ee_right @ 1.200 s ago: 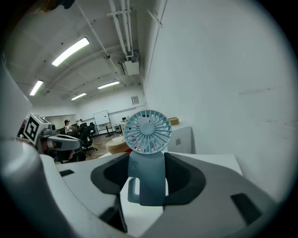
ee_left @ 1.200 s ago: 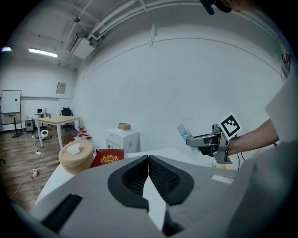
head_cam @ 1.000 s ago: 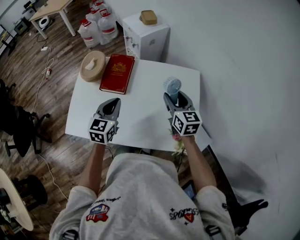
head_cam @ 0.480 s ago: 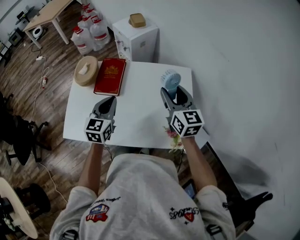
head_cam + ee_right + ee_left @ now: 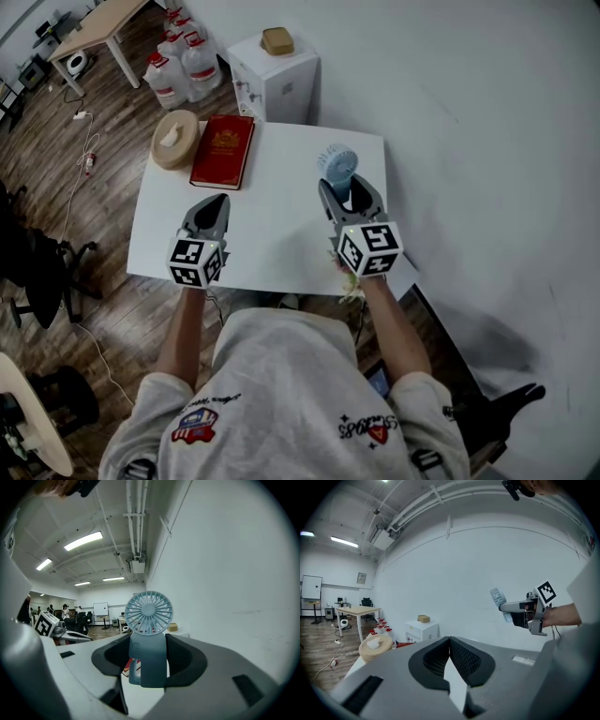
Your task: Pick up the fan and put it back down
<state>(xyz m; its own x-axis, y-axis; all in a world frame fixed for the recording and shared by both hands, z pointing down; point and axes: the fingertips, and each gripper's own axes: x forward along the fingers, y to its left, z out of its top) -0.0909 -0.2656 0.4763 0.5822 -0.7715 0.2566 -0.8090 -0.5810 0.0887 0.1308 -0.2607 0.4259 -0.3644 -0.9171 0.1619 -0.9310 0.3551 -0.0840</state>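
Fan (image 5: 149, 660) upright, round head uppermost, clamped between right gripper (image 5: 351, 195) fingers; left gripper (image 5: 212, 208) fingers pressed together.

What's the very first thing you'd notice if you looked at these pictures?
The little pale blue fan jumps out first. It stands upright, squeezed by its handle in the right gripper, up in the air over the right side of the white table. Next comes the bright red book lying on the far left part of the table, while the left gripper hovers shut and empty.
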